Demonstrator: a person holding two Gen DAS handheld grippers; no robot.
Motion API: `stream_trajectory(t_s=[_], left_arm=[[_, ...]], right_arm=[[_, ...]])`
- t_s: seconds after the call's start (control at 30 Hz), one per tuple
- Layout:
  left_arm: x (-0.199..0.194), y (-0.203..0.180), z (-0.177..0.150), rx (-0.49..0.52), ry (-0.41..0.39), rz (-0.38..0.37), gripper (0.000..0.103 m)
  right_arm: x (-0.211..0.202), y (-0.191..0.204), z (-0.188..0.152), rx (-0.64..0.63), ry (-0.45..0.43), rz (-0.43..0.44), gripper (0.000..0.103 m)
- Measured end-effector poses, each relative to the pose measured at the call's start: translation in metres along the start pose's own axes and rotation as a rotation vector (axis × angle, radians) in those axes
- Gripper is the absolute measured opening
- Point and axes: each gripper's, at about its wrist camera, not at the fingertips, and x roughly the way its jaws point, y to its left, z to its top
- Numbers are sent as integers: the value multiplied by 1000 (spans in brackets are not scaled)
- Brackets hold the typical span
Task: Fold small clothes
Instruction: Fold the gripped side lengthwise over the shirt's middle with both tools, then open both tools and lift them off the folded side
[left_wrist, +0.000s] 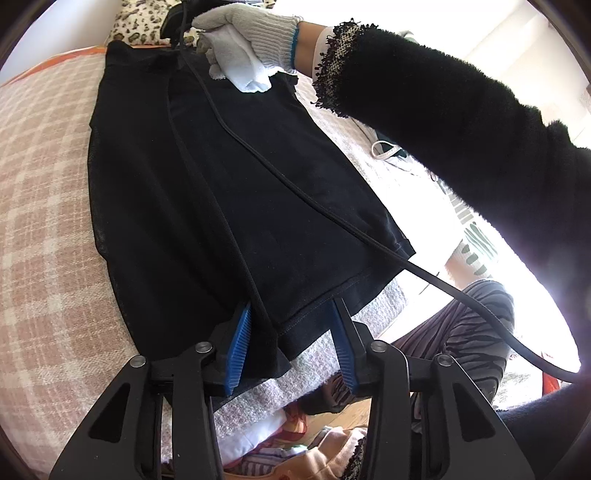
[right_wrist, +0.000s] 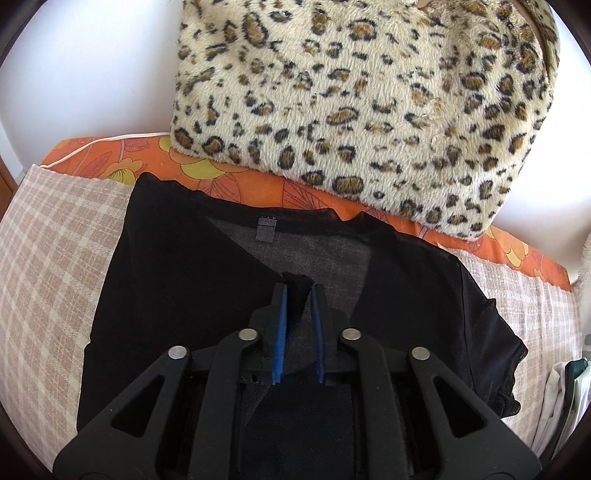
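Observation:
A black sheer garment (left_wrist: 221, 177) lies flat on the plaid blanket (left_wrist: 40, 192), folded lengthwise. My left gripper (left_wrist: 291, 310) is open, its blue pads (left_wrist: 240, 339) straddling the garment's near hem edge. In the right wrist view the same garment (right_wrist: 177, 295) shows its neckline and small label (right_wrist: 266, 229). My right gripper (right_wrist: 298, 291) is shut on a pinch of the black fabric near the neckline. The gloved hand (left_wrist: 255, 40) holding the right gripper shows at the garment's far end in the left wrist view.
A leopard-print pillow (right_wrist: 362, 110) lies beyond the garment on an orange floral sheet (right_wrist: 129, 158). A black cable (left_wrist: 332, 221) runs across the garment. The bed's near edge (left_wrist: 295, 384) drops to a cluttered floor. A white strap (left_wrist: 384, 151) lies at the right.

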Motion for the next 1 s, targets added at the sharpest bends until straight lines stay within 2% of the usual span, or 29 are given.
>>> stream_trajectory(t_s=[0.07,0.2,0.53,0.67,0.8,1.0], left_arm=[[-8,-2,-2,3,-19,-19,41],[-20,-2,-8,6,-55,-25,41],[-32,7,-12,11,-119,80,41],[-27,-7,-6,49,-148,110,41],[-19,-23,2,73,-175,95,41],[-3,-55,10,173,-181,108,41]], right_arm=[[-9,-6,-2,6,-26,5,56],[-24,-21,-6,40,-47,9,56],[-93,-76,-37,139,-115,82,57],[-124,-104,-59,160,-143,95,57],[-146,-137,-82,205,-155,114,58],[-165,-185,-113,237,-160,99,60]])
